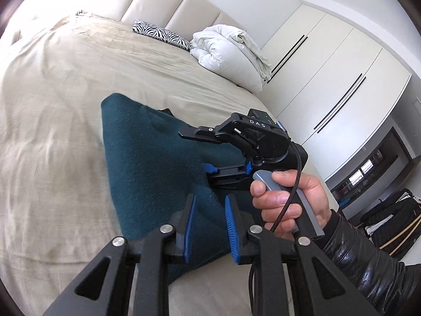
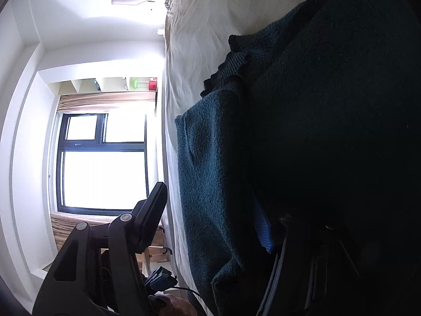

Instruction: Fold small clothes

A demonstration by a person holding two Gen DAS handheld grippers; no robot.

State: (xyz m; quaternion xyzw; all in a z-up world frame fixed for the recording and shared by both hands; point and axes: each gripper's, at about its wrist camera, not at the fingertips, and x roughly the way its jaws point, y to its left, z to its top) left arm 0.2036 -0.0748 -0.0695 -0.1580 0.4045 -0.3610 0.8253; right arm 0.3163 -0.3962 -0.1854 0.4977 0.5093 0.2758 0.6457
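Note:
A dark teal fleece garment (image 1: 147, 152) lies folded on the beige bed sheet (image 1: 52, 105). My left gripper (image 1: 209, 218) is open just above its near edge, fabric showing between the blue pads. My right gripper (image 1: 210, 173) reaches in sideways from the right, held by a hand (image 1: 284, 205), with its blue-padded fingers at the garment's right edge. In the right wrist view the gripper (image 2: 215, 226) is turned on its side and open wide, one finger free in front of the window, the other with its blue pad (image 2: 263, 231) pressed into the garment (image 2: 215, 184).
A zebra-print pillow (image 1: 160, 35) and a rolled white duvet (image 1: 229, 52) lie at the head of the bed. White wardrobe doors (image 1: 329, 79) stand to the right. A window (image 2: 102, 163) is beyond the bed's edge.

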